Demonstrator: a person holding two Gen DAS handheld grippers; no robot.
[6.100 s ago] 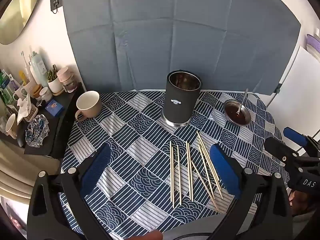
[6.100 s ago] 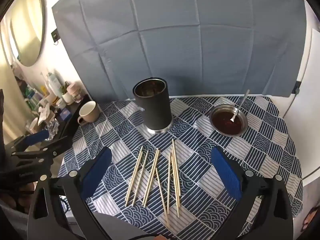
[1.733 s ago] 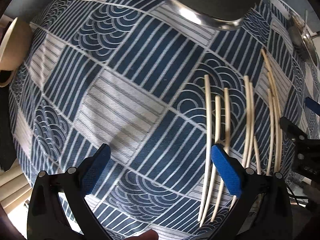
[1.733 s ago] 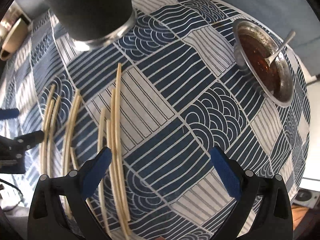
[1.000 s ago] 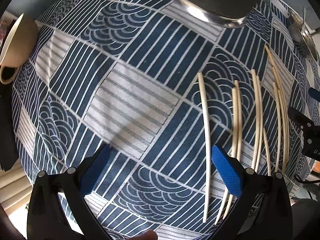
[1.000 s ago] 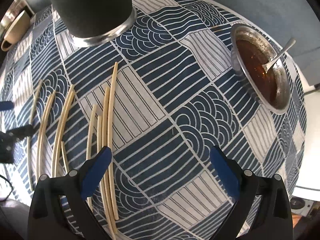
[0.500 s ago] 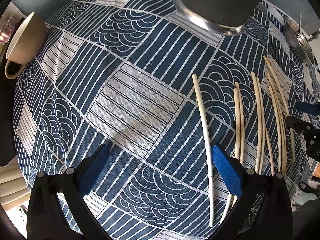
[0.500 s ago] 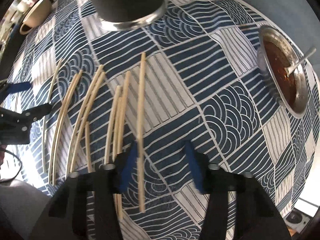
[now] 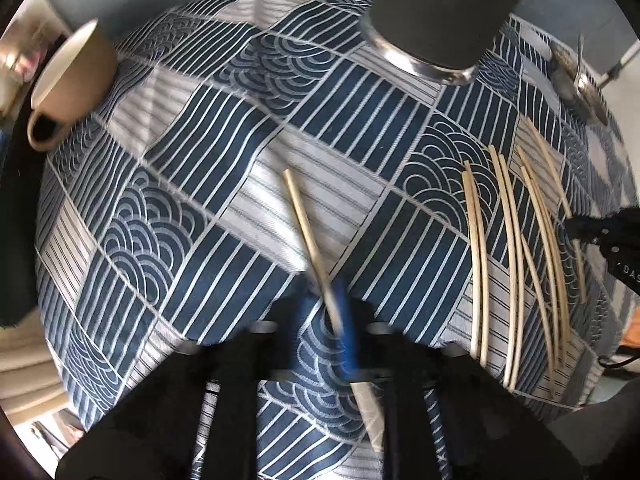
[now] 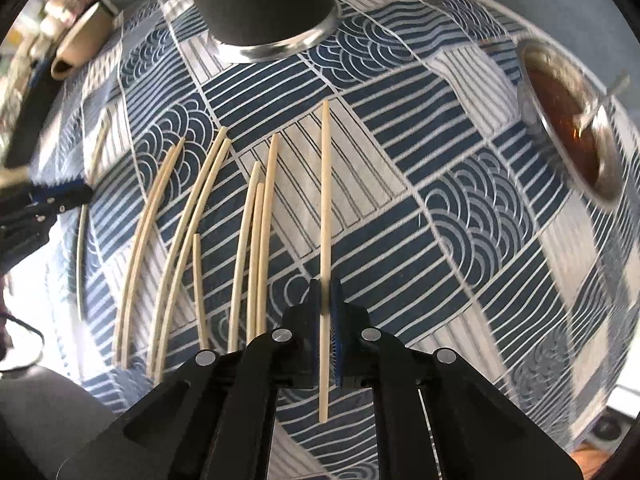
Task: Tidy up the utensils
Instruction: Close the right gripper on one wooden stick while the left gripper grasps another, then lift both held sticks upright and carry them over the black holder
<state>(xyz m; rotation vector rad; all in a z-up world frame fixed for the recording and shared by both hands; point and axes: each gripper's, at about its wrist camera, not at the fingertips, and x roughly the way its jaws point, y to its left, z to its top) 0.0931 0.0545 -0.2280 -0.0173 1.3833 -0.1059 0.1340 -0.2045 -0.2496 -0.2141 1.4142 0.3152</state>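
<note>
In the left wrist view, a beige mug [image 9: 70, 76] lies at the upper left edge of the blue-and-white patterned tablecloth [image 9: 192, 184]. Low in the centre, the left gripper [image 9: 332, 320] has its blue pads pressed onto a single chopstick [image 9: 308, 232], which slants up and to the left from the grip; motion blur softens the pads, but the stick plainly runs between them. It is likely held near the middle so it can be tipped upright for the holder. At the top, right of centre, the dark cylindrical utensil holder [image 9: 448, 16] stands on its shiny metal base. Right of the gripper, the remaining loose chopsticks [image 9: 516, 256] lie side by side on the cloth, some crossing, and the other tool's dark tip shows at the right edge. In the right wrist view, the mug sits upper left, the holder [image 10: 260, 4] at top centre, and the loose chopsticks [image 10: 208, 240] spread across the left half. The right gripper [image 10: 326, 312], bottom centre, pinches its own chopstick [image 10: 325, 208] between closed pads, the stick pointing straight up the frame toward the holder. At the upper right sits a metal bowl of brown sauce [image 10: 568, 120] with a spoon [image 10: 600, 100] in it, well apart from the chopsticks. Nothing lies between either held stick and the holder, though the holder's tall wall probably means each stick must be raised above the rim first.
</note>
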